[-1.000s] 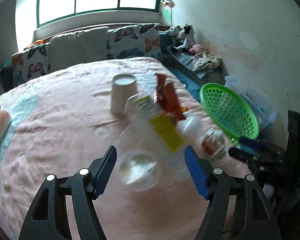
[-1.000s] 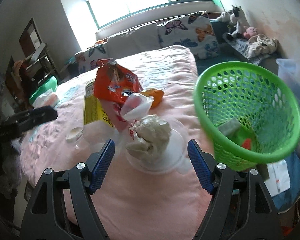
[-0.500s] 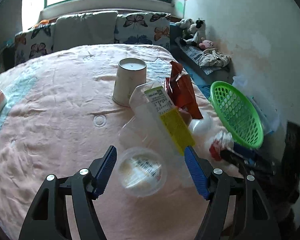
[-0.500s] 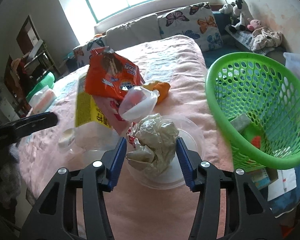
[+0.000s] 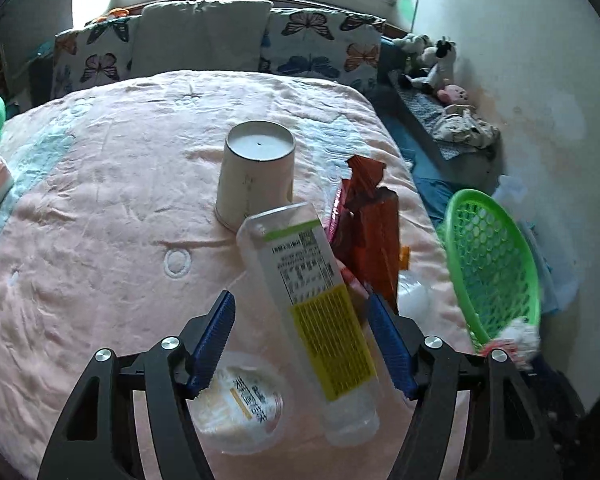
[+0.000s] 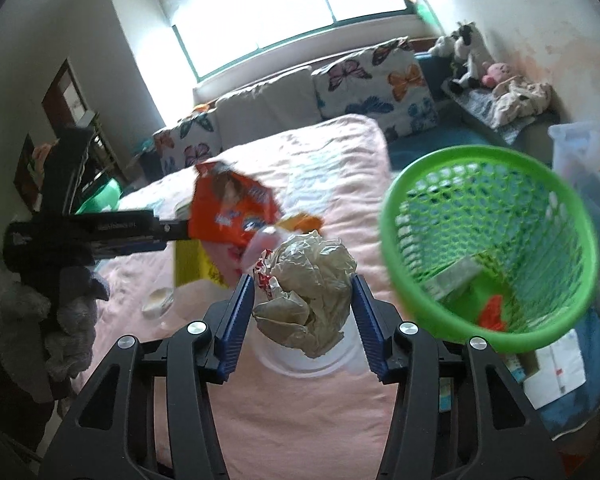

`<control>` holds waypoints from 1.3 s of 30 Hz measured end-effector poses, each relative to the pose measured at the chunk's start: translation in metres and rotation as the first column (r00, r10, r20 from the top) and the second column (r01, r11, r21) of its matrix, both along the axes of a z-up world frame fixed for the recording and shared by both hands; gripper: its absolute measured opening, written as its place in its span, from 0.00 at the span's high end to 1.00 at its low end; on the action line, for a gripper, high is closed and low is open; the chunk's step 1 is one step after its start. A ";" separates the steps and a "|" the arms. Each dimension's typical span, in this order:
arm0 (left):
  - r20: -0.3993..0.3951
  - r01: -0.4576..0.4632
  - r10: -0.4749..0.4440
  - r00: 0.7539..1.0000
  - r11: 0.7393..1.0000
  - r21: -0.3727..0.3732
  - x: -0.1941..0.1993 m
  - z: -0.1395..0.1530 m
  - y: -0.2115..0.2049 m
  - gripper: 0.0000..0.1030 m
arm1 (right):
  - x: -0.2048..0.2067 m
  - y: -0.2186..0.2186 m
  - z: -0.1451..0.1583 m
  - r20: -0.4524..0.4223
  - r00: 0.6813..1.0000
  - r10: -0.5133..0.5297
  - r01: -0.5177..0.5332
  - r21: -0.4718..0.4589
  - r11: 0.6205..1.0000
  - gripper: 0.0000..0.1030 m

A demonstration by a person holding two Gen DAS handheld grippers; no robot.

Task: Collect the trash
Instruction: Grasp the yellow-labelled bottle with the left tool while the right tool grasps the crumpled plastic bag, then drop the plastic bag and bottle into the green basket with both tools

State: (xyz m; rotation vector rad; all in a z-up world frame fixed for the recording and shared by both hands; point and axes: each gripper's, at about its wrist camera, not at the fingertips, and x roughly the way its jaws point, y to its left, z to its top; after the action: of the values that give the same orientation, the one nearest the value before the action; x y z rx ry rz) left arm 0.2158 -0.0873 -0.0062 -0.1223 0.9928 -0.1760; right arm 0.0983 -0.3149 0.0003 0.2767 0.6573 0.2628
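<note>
— Now, what do we record for the right gripper?

— We find its jaws clenched on the crumpled paper wad, a pad pressed against each flank. A second ago those jaws stood wide around the wad as it sat in the clear plastic lid; we now see it raised clear of that lid, which remains on the pink bedspread.

— And its destination?

— The green basket sits just to the right of the held wad, mouth tilted towards us, with a few scraps already inside. We judge the pickup complete and the carry across to be the step in hand.

— The left gripper?

— Released. Its jaws straddle the clear bottle with the yellow label, the pads short of it on both sides. Earlier they framed the small round lidded tub; the view has since shifted, so the tub lies below the left pad and the bottle runs between them.

— Anything else outstanding?

— The upturned paper cup and the orange snack bag remain on the bed, uncollected.
</note>
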 end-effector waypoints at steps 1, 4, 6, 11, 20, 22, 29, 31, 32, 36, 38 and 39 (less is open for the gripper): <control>-0.003 -0.004 0.004 1.000 1.000 0.006 0.002 -0.001 -0.002 0.36 | 0.000 -0.005 0.000 0.000 1.000 -0.014 0.014 0.001 1.000 0.51; -0.017 -0.018 0.018 1.000 1.000 0.018 0.007 -0.004 -0.006 0.36 | 0.000 -0.026 0.000 -0.005 0.998 -0.063 0.063 0.013 0.998 0.51; -0.020 -0.024 0.025 0.999 0.999 0.028 0.009 -0.006 -0.007 0.36 | 0.000 -0.036 0.000 -0.006 0.996 -0.088 0.088 0.020 0.996 0.51; -0.040 -0.028 0.029 0.999 0.999 0.044 0.013 -0.015 -0.012 0.38 | -0.002 -0.061 -0.002 -0.010 0.990 -0.141 0.141 0.021 0.990 0.51; -0.054 -0.042 0.044 0.998 0.999 0.028 0.013 -0.017 -0.011 0.47 | 0.003 -0.081 -0.011 -0.032 0.979 -0.200 0.201 0.010 0.980 0.51; -0.043 -0.040 0.040 0.998 0.999 0.016 0.009 -0.013 -0.009 0.48 | 0.003 -0.086 -0.013 -0.037 0.977 -0.210 0.210 0.006 0.978 0.51; 0.008 0.004 -0.004 1.000 0.999 -0.044 -0.021 0.015 0.005 0.53 | 0.012 -0.094 -0.022 -0.060 0.972 -0.229 0.229 -0.005 0.973 0.51; 0.026 0.015 -0.013 1.000 0.998 -0.065 -0.030 0.025 0.010 0.54 | 0.018 -0.097 -0.025 -0.069 0.970 -0.234 0.234 0.000 0.972 0.51; 0.038 0.020 -0.017 0.999 0.998 -0.066 -0.033 0.030 0.011 0.54 | 0.020 -0.097 -0.027 -0.073 0.970 -0.234 0.234 0.001 0.972 0.51; 0.071 0.033 -0.026 0.997 0.995 -0.094 -0.046 0.050 0.019 0.55 | 0.030 -0.100 -0.035 -0.092 0.965 -0.244 0.243 -0.014 0.970 0.48; 0.088 0.045 -0.035 0.996 0.993 -0.110 -0.050 0.059 0.021 0.55 | 0.035 -0.102 -0.041 -0.110 0.966 -0.234 0.235 -0.003 0.972 0.44; 0.103 0.057 -0.045 0.994 0.991 -0.117 -0.054 0.066 0.020 0.55 | 0.036 -0.102 -0.042 -0.112 0.965 -0.237 0.238 -0.006 0.971 0.43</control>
State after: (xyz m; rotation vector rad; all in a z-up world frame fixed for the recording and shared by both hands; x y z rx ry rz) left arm 0.1621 -0.0671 0.0594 -0.1964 0.8860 -0.2866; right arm 0.1344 -0.4170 -0.0422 0.3765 0.7267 0.0199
